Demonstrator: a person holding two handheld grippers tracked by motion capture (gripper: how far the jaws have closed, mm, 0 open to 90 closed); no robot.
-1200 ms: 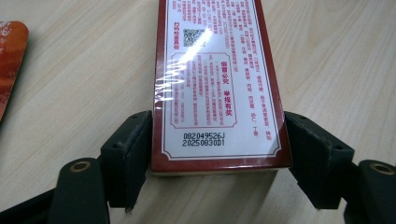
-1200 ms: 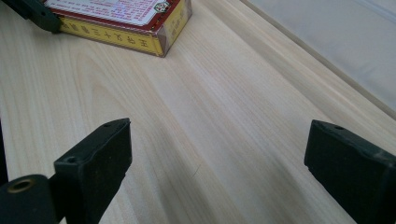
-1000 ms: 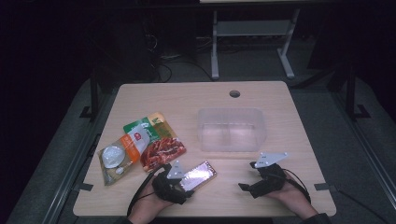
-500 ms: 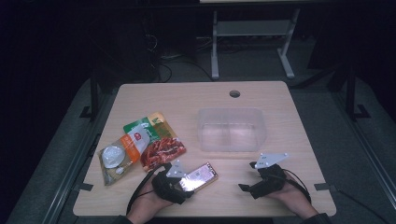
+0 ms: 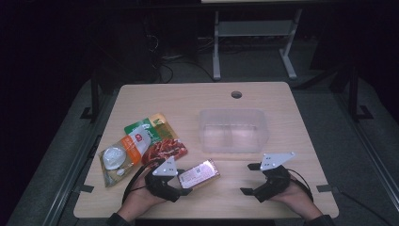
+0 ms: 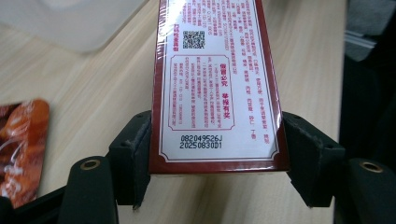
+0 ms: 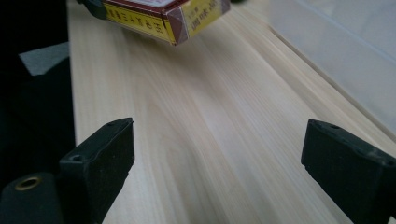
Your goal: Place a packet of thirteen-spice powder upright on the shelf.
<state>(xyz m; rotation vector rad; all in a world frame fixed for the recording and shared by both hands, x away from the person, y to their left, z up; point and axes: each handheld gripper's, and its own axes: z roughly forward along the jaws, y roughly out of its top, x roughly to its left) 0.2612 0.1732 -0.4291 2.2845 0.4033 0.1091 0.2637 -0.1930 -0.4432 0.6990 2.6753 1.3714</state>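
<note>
Your left gripper [image 5: 184, 181] clamped on the box [image 5: 200, 173] by its long sides, box seemingly just off the table [image 5: 188, 101], near front edge, packets [image 5: 141, 146] to its left, bin [image 5: 233, 130] beyond, your right gripper [image 5: 251, 179] w/ jaws wide open, nothing between.

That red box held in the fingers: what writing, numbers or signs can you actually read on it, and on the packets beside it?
"082049526J" on the box, bottom of its white label.
"20250830D1" on the line just below that.
A QR code sits near the label's top; no text in it.
Red Chinese print in the framed panel and columns: too small to read.
Yellow side of the box, right gripper view: print blurred.
Food packets on the table, high view: logos too small to read.
</note>
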